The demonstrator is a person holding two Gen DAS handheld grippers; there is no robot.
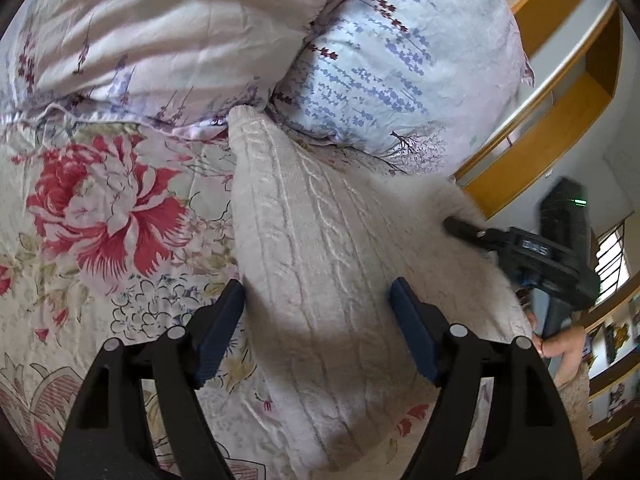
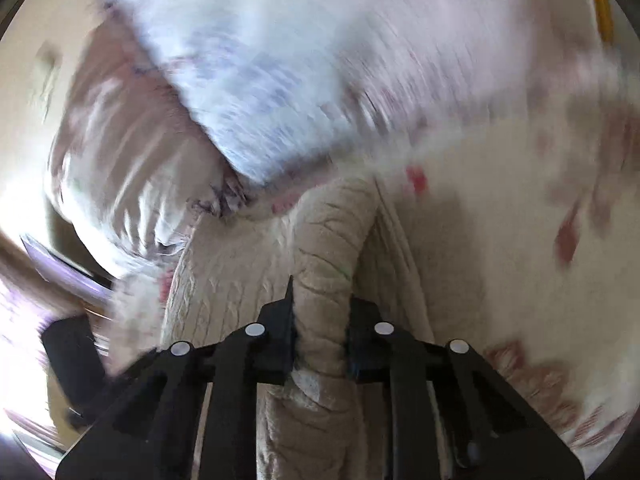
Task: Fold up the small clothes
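Note:
A cream cable-knit sweater [image 1: 320, 240] lies on a floral bedsheet [image 1: 100, 220], running from the pillows toward me. My left gripper [image 1: 318, 300] is open, its blue pads either side of the knit, hovering just above it. My right gripper [image 1: 452, 226] shows at the sweater's right edge in the left wrist view. In the right wrist view, which is blurred, my right gripper [image 2: 320, 312] is shut on a bunched fold of the sweater [image 2: 324, 264] and holds it raised.
Two pillows, a pale striped one [image 1: 160, 40] and a blue-flowered one [image 1: 392, 60], lie at the head of the bed. A wooden headboard with shelves [image 1: 560, 100] stands to the right. The person's hand [image 1: 560, 344] holds the right gripper.

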